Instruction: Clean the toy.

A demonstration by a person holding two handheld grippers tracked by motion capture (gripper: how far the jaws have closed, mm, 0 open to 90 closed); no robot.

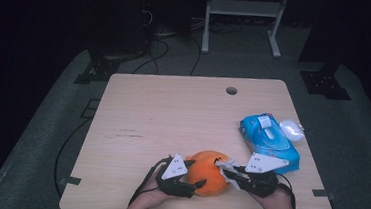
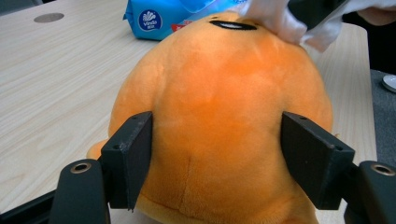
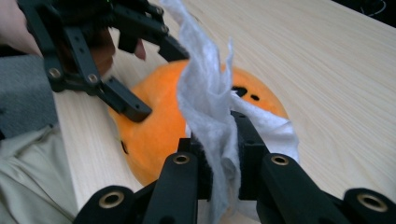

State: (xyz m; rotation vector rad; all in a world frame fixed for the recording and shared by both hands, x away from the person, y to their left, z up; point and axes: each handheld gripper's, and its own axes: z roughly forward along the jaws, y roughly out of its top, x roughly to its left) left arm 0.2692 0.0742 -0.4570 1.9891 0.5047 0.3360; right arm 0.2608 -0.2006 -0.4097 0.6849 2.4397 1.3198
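Note:
An orange plush toy [image 1: 209, 174] with a small black face lies near the table's front edge. My left gripper [image 1: 194, 173] grips it from the left; in the left gripper view both jaws press into the sides of the plush toy [image 2: 219, 84]. My right gripper [image 1: 227, 171] is shut on a white wipe [image 3: 205, 88], held against the top of the toy [image 3: 154, 126] by its face. The wipe [image 2: 280, 18] touches the toy's upper right in the left gripper view. The left gripper [image 3: 149, 74] reaches in from the upper left of the right gripper view.
A blue pack of wipes [image 1: 269, 141] with its flap open lies right of the toy, and a crumpled white piece [image 1: 292, 129] rests beside it near the table's right edge. The table [image 1: 163, 113] has a cable hole [image 1: 231, 90] at the back.

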